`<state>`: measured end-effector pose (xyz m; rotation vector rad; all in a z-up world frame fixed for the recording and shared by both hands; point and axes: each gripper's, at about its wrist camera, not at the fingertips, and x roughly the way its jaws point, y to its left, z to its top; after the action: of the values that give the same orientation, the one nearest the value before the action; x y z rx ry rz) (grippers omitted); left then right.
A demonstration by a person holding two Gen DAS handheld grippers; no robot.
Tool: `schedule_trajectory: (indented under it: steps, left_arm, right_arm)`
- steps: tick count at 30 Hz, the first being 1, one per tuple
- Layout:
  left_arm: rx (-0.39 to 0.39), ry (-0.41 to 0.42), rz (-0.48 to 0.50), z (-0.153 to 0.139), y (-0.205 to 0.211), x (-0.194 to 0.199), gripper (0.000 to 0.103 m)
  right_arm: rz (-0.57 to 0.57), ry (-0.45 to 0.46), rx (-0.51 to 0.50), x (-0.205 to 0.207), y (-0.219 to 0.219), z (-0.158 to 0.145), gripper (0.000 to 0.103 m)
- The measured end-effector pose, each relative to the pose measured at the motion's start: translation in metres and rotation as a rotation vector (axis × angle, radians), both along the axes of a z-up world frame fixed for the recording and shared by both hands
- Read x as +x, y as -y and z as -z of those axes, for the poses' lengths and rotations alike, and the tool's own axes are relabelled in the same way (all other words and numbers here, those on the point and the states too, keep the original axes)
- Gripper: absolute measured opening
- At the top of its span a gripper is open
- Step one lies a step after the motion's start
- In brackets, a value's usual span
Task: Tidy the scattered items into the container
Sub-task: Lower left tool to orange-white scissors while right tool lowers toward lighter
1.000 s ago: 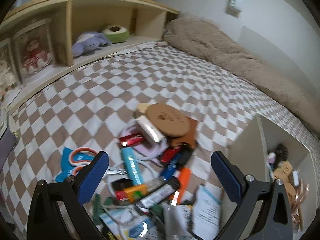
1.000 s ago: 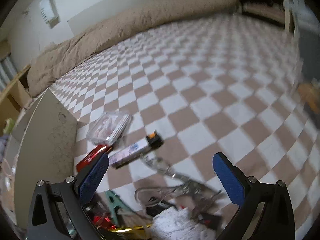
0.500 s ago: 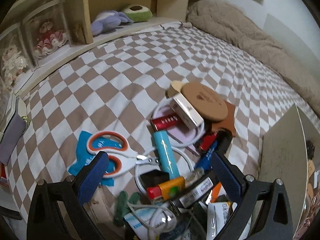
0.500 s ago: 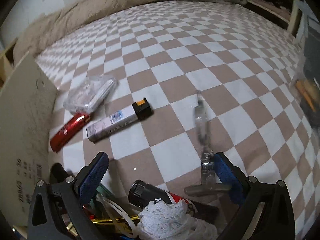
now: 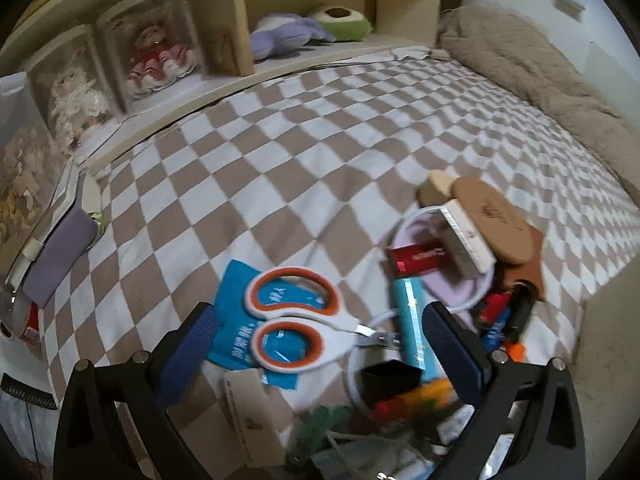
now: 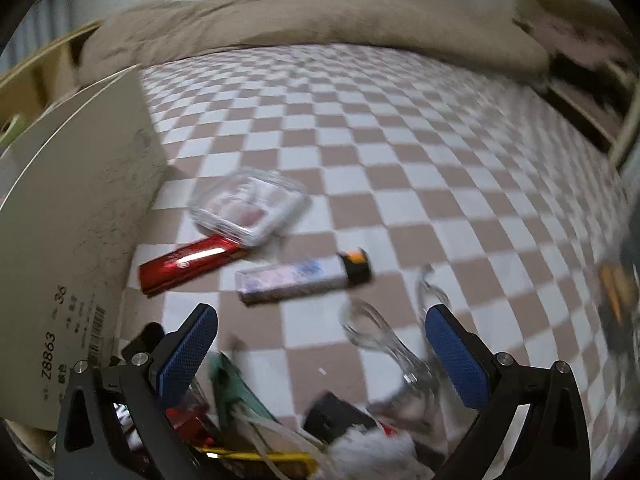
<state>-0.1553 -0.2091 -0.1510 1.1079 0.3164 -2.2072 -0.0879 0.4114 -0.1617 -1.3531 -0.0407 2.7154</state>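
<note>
While both tools hover over a checkered bedspread (image 5: 280, 152), neither one holds anything. The left tool (image 5: 320, 356) stands with its jaws spread wide above a pair of orange-and-white scissors (image 5: 296, 320), whose handles lie on a blue packet (image 5: 240, 344). Just right of the scissors a teal tube (image 5: 410, 320) lies beside a pile: a red pack (image 5: 418, 256), a white box (image 5: 466, 244), a round cork disc (image 5: 496, 220) and a loop of white cable (image 5: 404, 224) over a lilac item. Below them sit a black cap (image 5: 390, 378) and several small things too blurred to name. At the far right edge of the left wrist view rises the pale wall of a cardboard box (image 5: 612, 344).

The right tool (image 6: 322, 356) is likewise wide open. Ahead of it lie 1 lighter (image 6: 304, 278) with an orange-and-black head, a shiny red pack (image 6: 188, 262) and a clear plastic case (image 6: 248, 204), the case resting partly on the red pack. A clear, blurred item (image 6: 380, 336) lies between the jaws, toward the right one. The cardboard box (image 6: 80, 208) stands at the left, printed with "Z8863". A beige quilt (image 6: 320, 20) is bunched along the far edge of the bed. A shelf (image 5: 320, 40) beside the bed holds plush toys (image 5: 288, 30) and 2 boxed dolls.
</note>
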Motion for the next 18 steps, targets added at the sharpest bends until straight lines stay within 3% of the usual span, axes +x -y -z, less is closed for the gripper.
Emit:
schedule_trajectory:
  steps: [6, 11, 15, 18]
  left_arm:
    - [-0.008, 0.044, 0.019, 0.009, -0.002, -0.006, 0.103]
    - [-0.061, 0.069, 0.021, 0.012, -0.004, -0.010, 0.103]
    - [-0.009, 0.058, 0.000, 0.014, 0.006, -0.008, 0.103]
    - [0.042, 0.002, -0.030, 0.010, 0.015, -0.003, 0.103]
  right_arm:
    - [-0.116, 0.033, 0.065, -0.013, 0.019, 0.006, 0.103]
    - [-0.109, 0.050, 0.139, -0.032, 0.021, 0.009, 0.103]
    - [-0.079, 0.076, 0.027, -0.035, 0.001, 0.012, 0.103]
    - [-0.048, 0.106, -0.081, -0.040, -0.016, 0.018, 0.103]
